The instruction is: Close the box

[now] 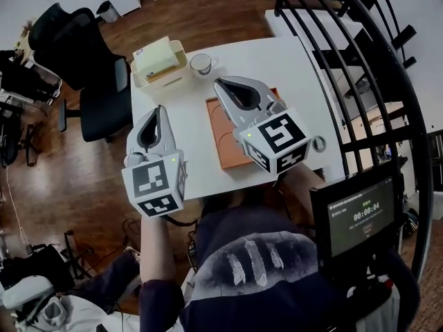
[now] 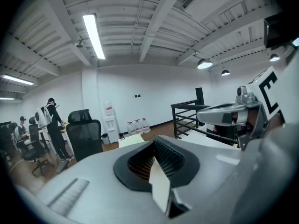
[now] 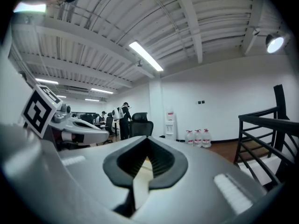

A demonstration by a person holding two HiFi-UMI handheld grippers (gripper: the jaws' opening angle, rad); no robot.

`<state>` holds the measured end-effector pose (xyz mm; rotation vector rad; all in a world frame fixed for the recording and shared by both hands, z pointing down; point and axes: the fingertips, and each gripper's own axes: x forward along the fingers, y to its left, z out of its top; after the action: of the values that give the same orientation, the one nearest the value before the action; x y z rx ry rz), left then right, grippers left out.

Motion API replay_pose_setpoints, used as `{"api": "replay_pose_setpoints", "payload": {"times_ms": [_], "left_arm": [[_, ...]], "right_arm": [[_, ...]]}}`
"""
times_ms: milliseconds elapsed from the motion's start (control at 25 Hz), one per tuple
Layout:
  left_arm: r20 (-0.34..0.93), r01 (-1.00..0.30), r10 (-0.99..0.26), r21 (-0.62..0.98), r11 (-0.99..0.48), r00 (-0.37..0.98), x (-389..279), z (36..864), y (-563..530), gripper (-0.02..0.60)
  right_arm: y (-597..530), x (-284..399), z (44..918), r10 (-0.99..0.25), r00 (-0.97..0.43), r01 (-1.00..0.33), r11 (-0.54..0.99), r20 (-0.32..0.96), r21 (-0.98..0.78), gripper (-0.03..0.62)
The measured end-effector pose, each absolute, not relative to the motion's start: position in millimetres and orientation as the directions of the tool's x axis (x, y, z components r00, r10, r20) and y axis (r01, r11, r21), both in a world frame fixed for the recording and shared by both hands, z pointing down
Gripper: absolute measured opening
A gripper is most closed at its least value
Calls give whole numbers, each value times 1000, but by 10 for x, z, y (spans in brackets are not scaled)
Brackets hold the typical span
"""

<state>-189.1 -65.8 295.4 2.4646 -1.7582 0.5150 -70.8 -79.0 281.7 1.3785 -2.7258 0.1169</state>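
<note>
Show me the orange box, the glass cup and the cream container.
orange box (image 1: 223, 140): head view, bare left part of its surface.
glass cup (image 1: 201, 63): head view, its open mouth.
cream container (image 1: 165, 80): head view, its front wall.

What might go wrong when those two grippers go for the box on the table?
The cup stands just beyond the orange box; a reaching right gripper might tip it. The small ring lies near the right edge of the table and might get swept off.
</note>
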Motion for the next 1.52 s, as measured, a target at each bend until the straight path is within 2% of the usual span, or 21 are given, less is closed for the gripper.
{"api": "replay_pose_setpoints", "payload": {"times_ms": [600,760,1000,1520], "left_arm": [[318,-923,-896,-129,-363,309,-1316,3035,-1012,15],[320,-932,-911,-162,-324,261,-1078,2946,-1008,15],[323,-941,-930,-221,-256,177,-712,2850,-966,15],[342,-939,-920,-208,-273,192,-610,2888,-1124,15]], "right_arm": [[-1072,20,2884,-811,-569,-815,578,137,36,5],[-1130,332,2847,-782,-611,-786,618,120,22,5],[-1279,781,2879,-732,-663,-739,674,160,21,5],[-1386,807,3017,-653,-711,-668,743,260,41,5]]}}
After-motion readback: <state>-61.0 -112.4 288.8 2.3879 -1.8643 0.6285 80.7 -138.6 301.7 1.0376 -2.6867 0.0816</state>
